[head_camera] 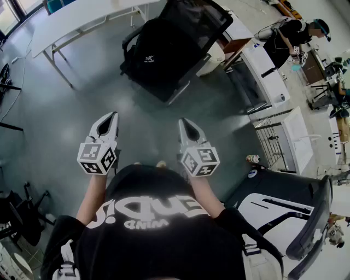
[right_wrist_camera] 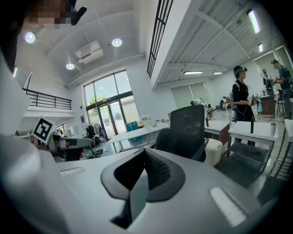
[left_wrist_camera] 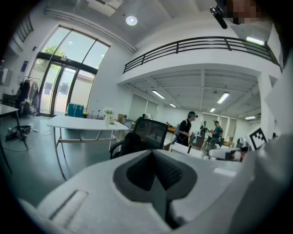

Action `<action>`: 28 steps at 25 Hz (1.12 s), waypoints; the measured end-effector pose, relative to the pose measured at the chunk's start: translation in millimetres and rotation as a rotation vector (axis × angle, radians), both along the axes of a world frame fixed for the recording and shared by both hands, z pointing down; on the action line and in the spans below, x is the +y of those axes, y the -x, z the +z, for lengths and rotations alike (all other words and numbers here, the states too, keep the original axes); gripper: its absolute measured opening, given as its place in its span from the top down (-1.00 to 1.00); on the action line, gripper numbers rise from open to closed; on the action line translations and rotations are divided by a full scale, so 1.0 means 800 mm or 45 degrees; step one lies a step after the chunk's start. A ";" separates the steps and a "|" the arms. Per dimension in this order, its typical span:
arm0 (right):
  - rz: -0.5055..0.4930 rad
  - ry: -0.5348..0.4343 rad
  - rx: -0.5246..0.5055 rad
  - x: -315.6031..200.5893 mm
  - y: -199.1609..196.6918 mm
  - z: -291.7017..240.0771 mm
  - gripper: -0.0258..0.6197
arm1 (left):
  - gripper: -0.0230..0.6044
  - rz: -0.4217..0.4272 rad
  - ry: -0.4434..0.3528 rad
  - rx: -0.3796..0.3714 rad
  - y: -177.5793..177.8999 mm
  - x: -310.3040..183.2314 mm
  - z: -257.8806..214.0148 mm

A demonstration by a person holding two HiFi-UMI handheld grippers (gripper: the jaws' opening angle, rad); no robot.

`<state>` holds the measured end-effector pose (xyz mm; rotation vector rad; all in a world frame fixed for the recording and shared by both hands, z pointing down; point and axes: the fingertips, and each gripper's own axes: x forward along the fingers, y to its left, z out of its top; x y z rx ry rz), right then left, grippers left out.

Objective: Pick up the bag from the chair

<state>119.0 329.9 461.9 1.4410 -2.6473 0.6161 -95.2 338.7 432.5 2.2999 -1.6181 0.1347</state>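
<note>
A black bag (head_camera: 156,54) lies on the seat of a black office chair (head_camera: 199,22) at the top middle of the head view, a good stretch of floor ahead of both grippers. My left gripper (head_camera: 112,115) and right gripper (head_camera: 184,122) are held side by side over the grey floor, both pointing toward the chair, jaws closed with nothing between them. The left gripper view shows the chair (left_wrist_camera: 149,131) and the bag (left_wrist_camera: 129,142) beyond the closed jaws of the left gripper (left_wrist_camera: 153,153). In the right gripper view, chair (right_wrist_camera: 188,124) and bag (right_wrist_camera: 165,139) stand beyond the right gripper (right_wrist_camera: 145,153).
A long white table (head_camera: 82,16) stands left of the chair. Desks (head_camera: 262,65) and a standing person (head_camera: 290,33) are at the right, with a white bin (right_wrist_camera: 213,151) by the chair. Another chair (head_camera: 295,213) is at the lower right, a dark one (head_camera: 16,213) at the lower left.
</note>
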 end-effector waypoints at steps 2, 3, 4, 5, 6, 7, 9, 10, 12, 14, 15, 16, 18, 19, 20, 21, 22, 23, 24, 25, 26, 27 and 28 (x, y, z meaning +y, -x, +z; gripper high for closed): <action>-0.001 -0.003 -0.002 0.001 0.006 -0.001 0.92 | 0.92 -0.002 0.003 0.003 0.005 0.000 0.000; -0.001 -0.005 -0.002 0.001 0.009 -0.002 0.92 | 0.92 0.000 0.003 0.004 0.006 -0.001 0.001; -0.001 -0.007 -0.001 0.000 0.012 -0.002 0.92 | 0.92 0.004 0.003 0.005 0.007 -0.002 0.001; -0.001 -0.008 0.001 -0.001 0.015 -0.002 0.92 | 0.92 0.010 0.004 0.006 0.008 -0.004 0.002; 0.001 -0.008 0.002 -0.002 0.018 -0.001 0.92 | 0.92 0.016 0.006 0.007 0.010 -0.006 0.003; 0.003 -0.006 0.001 -0.001 0.021 0.000 0.92 | 0.92 0.022 0.009 0.009 0.012 -0.007 0.005; 0.012 -0.006 -0.002 0.000 0.028 0.000 0.92 | 0.92 0.031 0.012 0.013 0.020 -0.009 0.008; 0.019 -0.008 -0.003 0.000 0.031 0.000 0.92 | 0.92 0.037 0.013 0.014 0.024 -0.011 0.010; 0.042 -0.013 0.000 0.001 0.036 0.001 0.92 | 0.92 0.057 0.011 0.018 0.031 -0.015 0.013; 0.069 -0.008 0.004 0.000 0.042 0.005 0.92 | 0.92 0.079 0.009 0.022 0.037 -0.022 0.017; 0.080 0.001 0.004 -0.001 0.046 0.009 0.92 | 0.92 0.089 0.006 0.023 0.041 -0.027 0.018; 0.090 0.012 0.003 -0.003 0.050 0.013 0.92 | 0.92 0.095 0.005 0.023 0.044 -0.033 0.019; 0.096 0.032 0.004 -0.007 0.061 0.019 0.92 | 0.92 0.098 0.005 0.028 0.053 -0.044 0.020; 0.096 0.036 0.006 -0.011 0.066 0.020 0.92 | 0.92 0.098 0.006 0.031 0.058 -0.049 0.021; 0.096 0.038 0.008 -0.016 0.070 0.021 0.92 | 0.92 0.097 0.008 0.032 0.062 -0.057 0.022; 0.098 0.039 0.007 -0.024 0.073 0.023 0.92 | 0.92 0.096 0.009 0.032 0.065 -0.065 0.024; 0.100 0.041 0.006 -0.033 0.076 0.025 0.92 | 0.92 0.094 0.010 0.031 0.069 -0.076 0.026; 0.100 0.043 0.006 -0.044 0.079 0.028 0.92 | 0.92 0.092 0.011 0.030 0.072 -0.087 0.028; 0.099 0.046 0.006 -0.055 0.081 0.032 0.92 | 0.92 0.091 0.009 0.026 0.074 -0.099 0.030; 0.098 0.048 0.004 -0.067 0.082 0.036 0.92 | 0.92 0.089 0.006 0.022 0.076 -0.111 0.032; 0.098 0.049 0.000 -0.080 0.083 0.039 0.92 | 0.92 0.088 0.003 0.018 0.078 -0.124 0.033; 0.099 0.049 -0.005 -0.094 0.084 0.041 0.92 | 0.92 0.086 0.001 0.016 0.080 -0.138 0.034; 0.101 0.047 -0.009 -0.108 0.084 0.043 0.92 | 0.92 0.084 -0.001 0.015 0.081 -0.152 0.034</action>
